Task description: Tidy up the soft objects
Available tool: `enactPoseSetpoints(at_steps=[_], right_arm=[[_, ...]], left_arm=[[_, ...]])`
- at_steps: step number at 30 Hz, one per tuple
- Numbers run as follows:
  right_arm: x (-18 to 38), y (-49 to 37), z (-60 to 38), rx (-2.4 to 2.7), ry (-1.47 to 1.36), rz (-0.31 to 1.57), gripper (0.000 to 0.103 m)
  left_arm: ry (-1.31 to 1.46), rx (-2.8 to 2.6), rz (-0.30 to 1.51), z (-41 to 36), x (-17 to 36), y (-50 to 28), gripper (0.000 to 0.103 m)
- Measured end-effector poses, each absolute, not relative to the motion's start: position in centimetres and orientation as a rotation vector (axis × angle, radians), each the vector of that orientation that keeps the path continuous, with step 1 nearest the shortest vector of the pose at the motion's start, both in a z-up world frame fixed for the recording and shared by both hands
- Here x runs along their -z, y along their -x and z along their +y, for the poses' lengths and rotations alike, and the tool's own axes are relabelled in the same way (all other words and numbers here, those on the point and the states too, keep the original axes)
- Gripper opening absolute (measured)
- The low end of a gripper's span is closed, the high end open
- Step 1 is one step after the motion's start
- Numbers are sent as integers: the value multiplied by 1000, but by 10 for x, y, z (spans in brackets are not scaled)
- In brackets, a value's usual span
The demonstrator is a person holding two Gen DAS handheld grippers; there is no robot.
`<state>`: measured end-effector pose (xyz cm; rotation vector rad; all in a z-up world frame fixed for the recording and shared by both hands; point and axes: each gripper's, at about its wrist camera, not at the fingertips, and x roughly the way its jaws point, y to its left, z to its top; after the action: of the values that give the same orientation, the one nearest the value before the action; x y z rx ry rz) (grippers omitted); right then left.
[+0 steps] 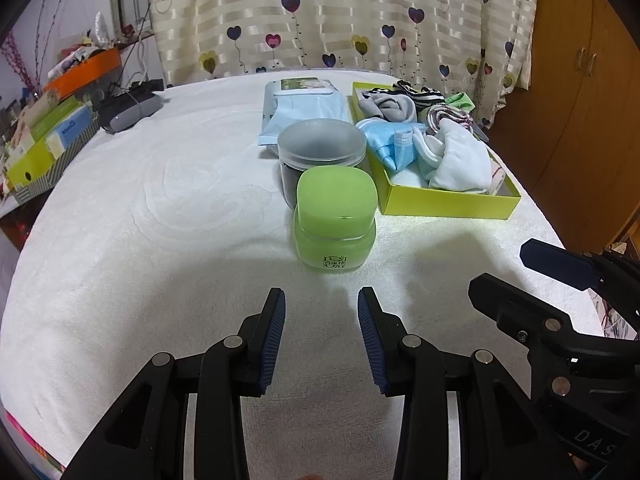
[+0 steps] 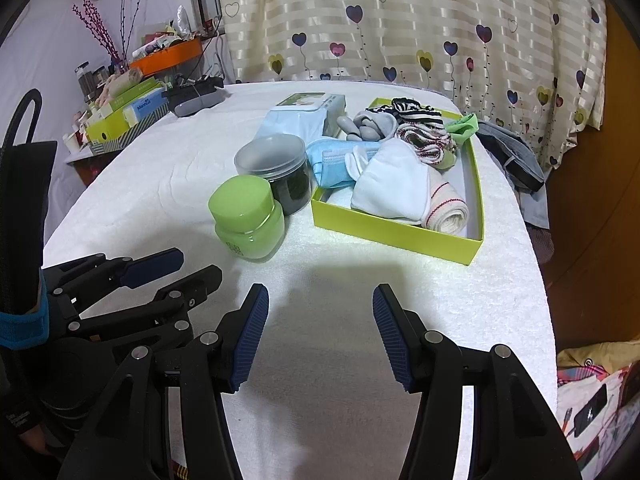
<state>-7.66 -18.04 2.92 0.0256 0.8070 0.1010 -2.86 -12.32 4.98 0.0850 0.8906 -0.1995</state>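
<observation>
A lime-green open box [image 1: 444, 200] [image 2: 384, 232] on the white towel-covered table holds soft things: a white cloth [image 1: 460, 160] [image 2: 392, 184], a blue face mask [image 1: 390, 142] [image 2: 332, 160], grey socks [image 1: 390, 106] [image 2: 372, 124], striped socks [image 2: 416, 110] and a rolled cream towel [image 2: 448, 210]. My left gripper [image 1: 322, 300] is open and empty, just short of a green jar [image 1: 336, 220] [image 2: 248, 216]. My right gripper [image 2: 320, 296] is open and empty over bare towel; it also shows in the left wrist view [image 1: 508, 268].
A clear jar with a dark filling [image 1: 322, 152] [image 2: 276, 172] stands behind the green jar. A wet-wipes pack [image 1: 302, 108] [image 2: 304, 114] lies beyond it. Cluttered boxes [image 1: 44, 140] [image 2: 120, 116] stand at the left edge. A grey cloth [image 2: 508, 152] hangs off the far right edge.
</observation>
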Motion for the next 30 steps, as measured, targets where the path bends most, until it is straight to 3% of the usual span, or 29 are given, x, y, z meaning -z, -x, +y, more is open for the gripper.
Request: enactPoseSetpoints(at_steps=[30], right_arm=[[-25, 77, -181, -92, -37, 817, 55]], left_arm=[[-92, 192, 894, -122, -52, 27, 37]])
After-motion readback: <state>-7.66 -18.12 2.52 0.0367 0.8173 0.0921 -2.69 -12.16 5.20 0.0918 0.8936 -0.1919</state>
